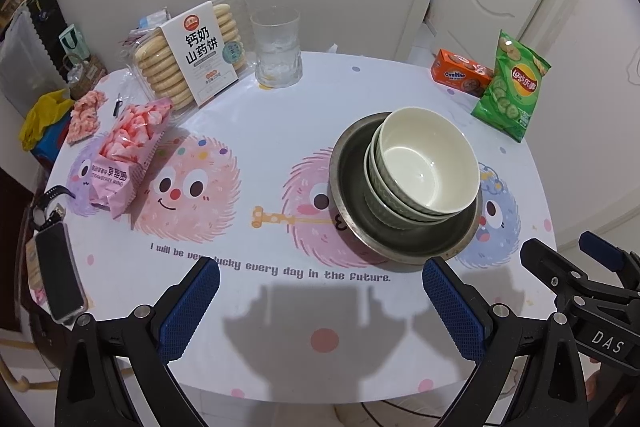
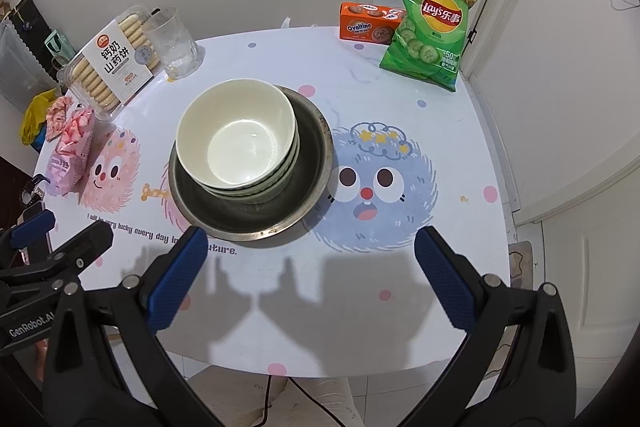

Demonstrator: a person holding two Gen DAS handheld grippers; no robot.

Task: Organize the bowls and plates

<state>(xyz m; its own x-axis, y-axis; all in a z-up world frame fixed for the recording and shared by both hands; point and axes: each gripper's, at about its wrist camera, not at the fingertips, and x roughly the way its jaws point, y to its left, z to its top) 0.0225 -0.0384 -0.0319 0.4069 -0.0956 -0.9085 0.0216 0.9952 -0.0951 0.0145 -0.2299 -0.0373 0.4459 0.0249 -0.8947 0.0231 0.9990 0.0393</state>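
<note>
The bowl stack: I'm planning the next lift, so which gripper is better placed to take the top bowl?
Probably the left gripper. The bowl stack leans toward the left side of the metal plate, so its rim overhangs there. Both jaws are open and empty; the right gripper would reach across the plate.

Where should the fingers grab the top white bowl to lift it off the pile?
Probably by its rim. The white ceramic bowl sits nested in the green bowls inside the round metal plate, so only its thin upper edge stands free. Come from above with the open right gripper, one finger inside and one outside the near rim.
</note>
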